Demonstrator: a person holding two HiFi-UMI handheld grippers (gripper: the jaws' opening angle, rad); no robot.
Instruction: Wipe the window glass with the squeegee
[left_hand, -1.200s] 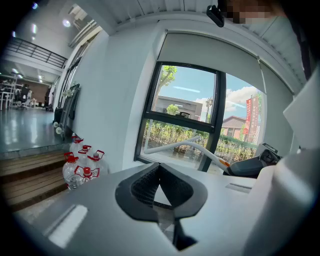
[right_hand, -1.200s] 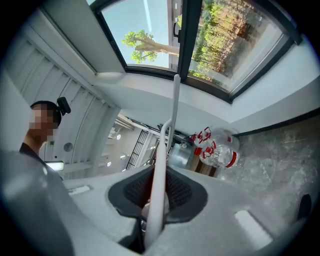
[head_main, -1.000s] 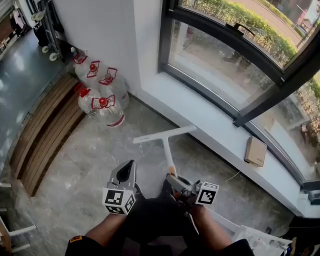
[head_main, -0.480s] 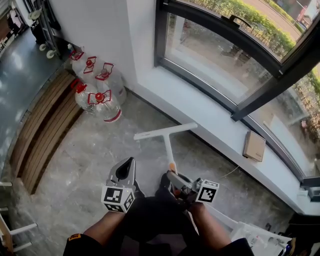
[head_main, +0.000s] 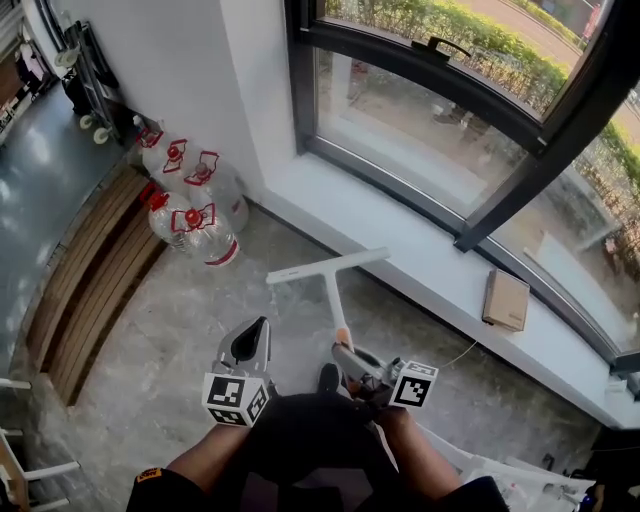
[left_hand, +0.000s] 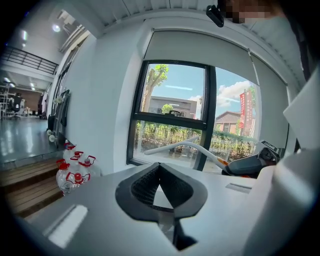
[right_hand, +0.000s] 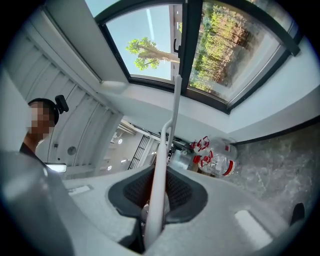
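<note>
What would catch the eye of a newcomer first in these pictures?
The long white T-shaped squeegee stands out first, held by its handle in the right gripper and reaching toward the large dark-framed window ahead. At the left, clear plastic water jugs with red caps stand clustered by the white wall. The left gripper is shut on nothing.

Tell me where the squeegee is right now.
In the head view the squeegee sits centre frame, its handle clamped in the right gripper, its blade pointing toward the window sill, with the water bottles to its left.
</note>
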